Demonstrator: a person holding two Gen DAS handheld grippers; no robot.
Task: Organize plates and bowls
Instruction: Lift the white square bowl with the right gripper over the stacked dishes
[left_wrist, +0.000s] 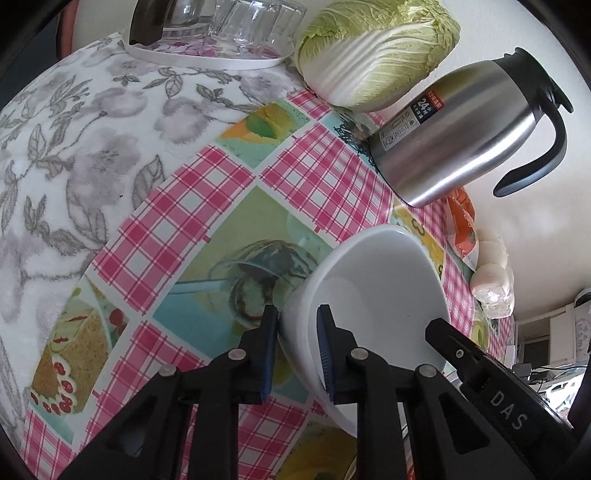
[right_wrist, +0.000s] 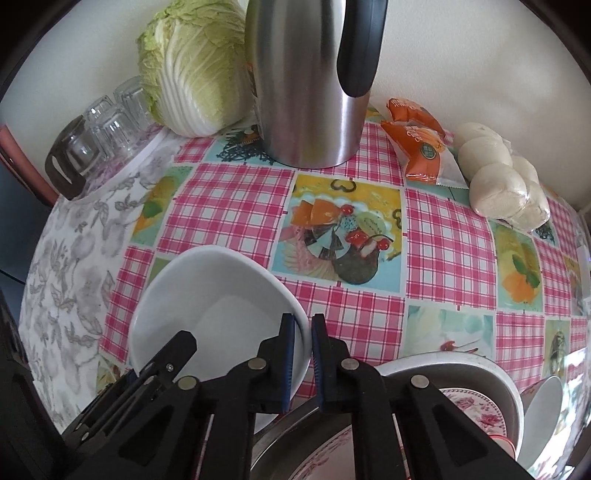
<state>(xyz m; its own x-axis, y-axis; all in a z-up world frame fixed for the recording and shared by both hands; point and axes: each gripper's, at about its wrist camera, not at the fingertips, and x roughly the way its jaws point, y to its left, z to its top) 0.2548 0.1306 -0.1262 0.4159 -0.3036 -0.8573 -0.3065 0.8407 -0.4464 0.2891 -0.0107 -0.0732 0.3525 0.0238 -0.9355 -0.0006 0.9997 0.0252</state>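
The bowl (right_wrist: 221, 306) is gripped at opposite rims, its wall between both jaw pairs: left gripper (left_wrist: 297, 354), right gripper (right_wrist: 303, 363); slippage is judged possible on smooth glaze; the basin (right_wrist: 491, 376) below could be struck.

The left claw (left_wrist: 297, 350) straddles the white bowl's (left_wrist: 373, 295) rim above the checked tablecloth (left_wrist: 207, 192).

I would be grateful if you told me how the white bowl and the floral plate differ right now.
The white bowl is plain and deep; the floral plate is pink-patterned and shallow. The bowl is gripped at opposite rims by the left tongs and right tongs; the plate lies untouched in a metal basin. Both look ceramic.
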